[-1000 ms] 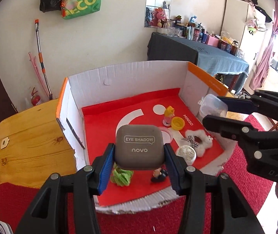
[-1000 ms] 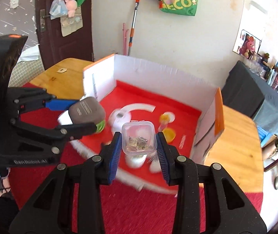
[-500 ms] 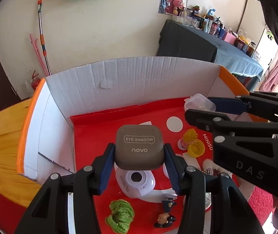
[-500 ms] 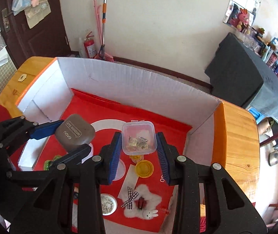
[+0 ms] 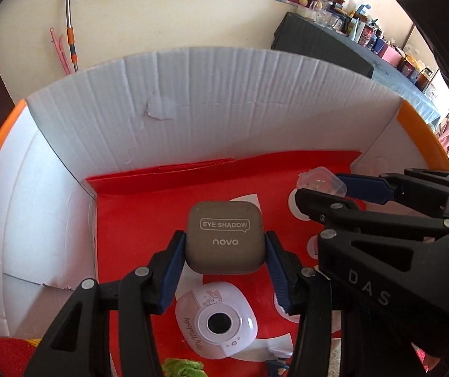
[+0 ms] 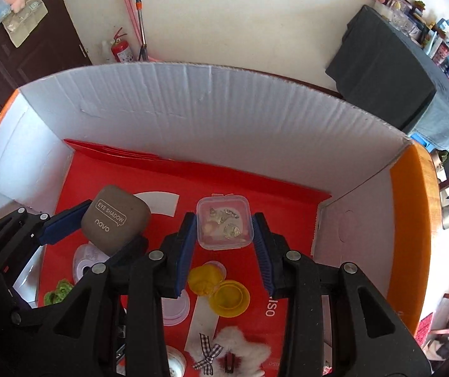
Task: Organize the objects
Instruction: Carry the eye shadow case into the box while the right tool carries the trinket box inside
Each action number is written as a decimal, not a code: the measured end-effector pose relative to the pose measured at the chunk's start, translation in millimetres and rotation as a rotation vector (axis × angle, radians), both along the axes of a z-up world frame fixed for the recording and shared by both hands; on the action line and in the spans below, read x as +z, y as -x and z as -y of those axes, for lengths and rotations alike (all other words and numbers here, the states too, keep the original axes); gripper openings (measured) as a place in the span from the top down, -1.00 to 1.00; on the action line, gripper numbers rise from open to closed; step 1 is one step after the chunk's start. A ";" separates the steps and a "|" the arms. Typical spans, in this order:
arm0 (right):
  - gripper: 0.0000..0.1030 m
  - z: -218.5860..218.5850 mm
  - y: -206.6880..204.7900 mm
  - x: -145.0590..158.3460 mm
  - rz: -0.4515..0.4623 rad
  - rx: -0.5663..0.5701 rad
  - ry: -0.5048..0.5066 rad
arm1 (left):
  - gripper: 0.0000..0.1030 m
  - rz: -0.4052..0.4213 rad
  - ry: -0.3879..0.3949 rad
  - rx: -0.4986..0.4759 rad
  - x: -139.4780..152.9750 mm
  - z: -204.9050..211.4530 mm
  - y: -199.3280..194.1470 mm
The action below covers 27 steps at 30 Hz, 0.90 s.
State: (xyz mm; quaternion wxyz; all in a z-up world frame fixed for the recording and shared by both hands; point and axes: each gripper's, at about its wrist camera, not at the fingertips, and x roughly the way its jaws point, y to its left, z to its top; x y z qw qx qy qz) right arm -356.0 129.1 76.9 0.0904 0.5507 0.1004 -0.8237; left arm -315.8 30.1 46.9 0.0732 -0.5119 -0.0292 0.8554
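Eye-shadow case (image 5: 225, 238) — rigid, light, slick; left gripper (image 5: 223, 267) clamps its flat sides. Clear jewelry box (image 6: 224, 223) — brittle, pinched sidewise by right gripper (image 6: 224, 251).

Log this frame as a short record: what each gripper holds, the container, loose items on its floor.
left gripper: shut on grey eye shadow case
right gripper: shut on clear plastic box of trinkets
container: white cardboard box, red liner
loose items: pink-and-white toy camera, yellow cap, green crochet piece, white fluffy clip
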 end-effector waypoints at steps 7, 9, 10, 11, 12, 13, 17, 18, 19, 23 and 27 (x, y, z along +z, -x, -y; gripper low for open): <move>0.33 -2.5 5.6 -12.7 0.036 -0.011 -0.022 | -0.01 0.023 -0.004 -0.005 -5.6 3.1 1.4; 0.33 -4.2 6.4 -14.5 0.041 -0.016 -0.021 | -0.01 0.023 0.000 -0.005 -5.6 2.8 0.2; 0.33 -5.0 6.5 -15.5 0.042 -0.017 -0.024 | -0.01 0.024 -0.001 -0.004 -6.2 4.1 -0.2; 0.33 -5.4 6.3 -15.9 0.040 -0.016 -0.026 | -0.01 0.024 0.001 -0.004 -6.3 4.4 -1.0; 0.33 -5.6 5.8 -15.7 0.037 -0.013 -0.028 | -0.01 0.023 0.004 -0.006 -6.5 4.1 -1.5; 0.33 -5.7 5.2 -15.3 0.035 -0.011 -0.030 | -0.01 0.022 0.007 -0.008 -6.4 3.8 -2.1; 0.33 -7.2 3.8 -14.2 0.034 -0.013 -0.030 | -0.01 0.021 0.008 -0.008 -6.2 4.1 -3.3; 0.33 -7.7 3.5 -13.8 0.034 -0.014 -0.029 | -0.01 0.021 0.007 -0.008 -6.3 4.5 -3.8; 0.33 -8.4 3.3 -13.5 0.034 -0.015 -0.028 | -0.01 0.021 0.009 -0.009 -6.4 4.4 -3.7; 0.33 -10.1 2.1 -12.6 0.036 -0.013 -0.030 | -0.01 0.021 0.010 -0.009 -6.7 5.5 -3.3; 0.32 -9.3 2.1 -12.5 0.037 -0.014 -0.029 | -0.02 0.017 0.018 -0.010 -5.0 6.1 -5.2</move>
